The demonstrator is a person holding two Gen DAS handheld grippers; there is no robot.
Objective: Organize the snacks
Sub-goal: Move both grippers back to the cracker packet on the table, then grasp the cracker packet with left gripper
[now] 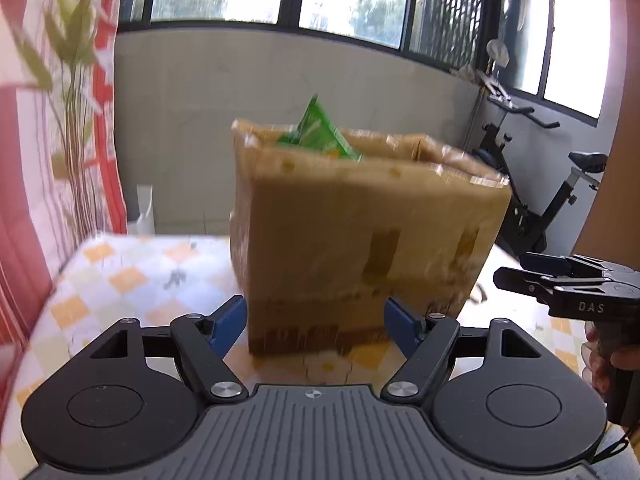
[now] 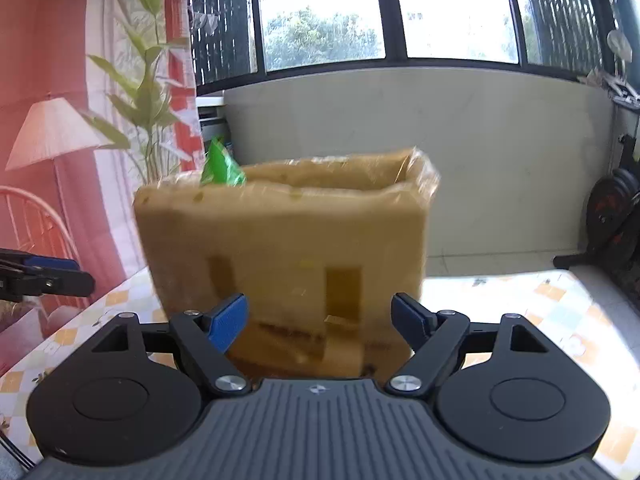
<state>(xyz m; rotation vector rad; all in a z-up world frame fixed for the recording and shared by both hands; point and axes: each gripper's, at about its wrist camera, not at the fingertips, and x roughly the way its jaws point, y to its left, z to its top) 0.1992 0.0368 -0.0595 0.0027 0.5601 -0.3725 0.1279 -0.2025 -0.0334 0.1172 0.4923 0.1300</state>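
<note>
An open brown cardboard box (image 1: 360,232) stands on the table with a checked cloth (image 1: 132,276). A green snack packet (image 1: 316,132) sticks up out of its top left corner. My left gripper (image 1: 316,320) is open and empty, its blue pads just in front of the box's lower face. My right gripper (image 2: 320,320) is open and empty, also close in front of the box (image 2: 284,248); the green packet (image 2: 220,168) shows at the box's top left. The right gripper shows at the right edge of the left wrist view (image 1: 520,276). Both views are motion-blurred.
A curtain and a leafy plant (image 1: 68,80) stand left of the table. An exercise bike (image 1: 532,184) stands at the back right by the windows. A lamp (image 2: 52,132) and a chair are at the far left. The left gripper's fingers (image 2: 44,274) show at the left edge.
</note>
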